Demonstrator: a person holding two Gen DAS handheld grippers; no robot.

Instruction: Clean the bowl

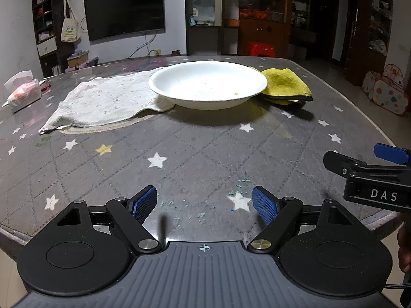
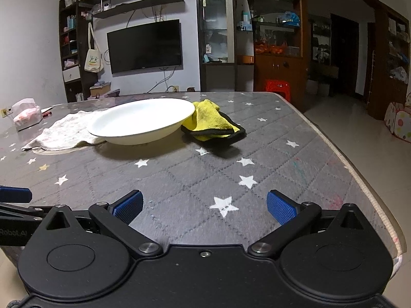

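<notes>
both claws hover low over the near edge of the bench (image 1: 195, 148), nothing held. left claw (image 1: 204, 205) has its blue pads wide apart over the grey star-print cover w/ some small crumbs btwn them. going l to r on the far side: tissue pack (image 1: 24, 93) at the left edge, partly cut by the fisheye rim; pale cloth (image 1: 102, 100) spread flat, its right end tucked under the bowl so that part is hidden; white shallow bowl (image 1: 208, 83) upright near bench centre, a few small specks inside, hard to make out what; yellow cloth (image 1: 286, 84) w/ dark trim folded just beside the bowl's right rim, its left part hidden behind the bowl. right claw (image 2: 204, 206) also spread wide, empty, well apart from the bowl; in the left view only one of its fingers shows, rest cut off.
</notes>
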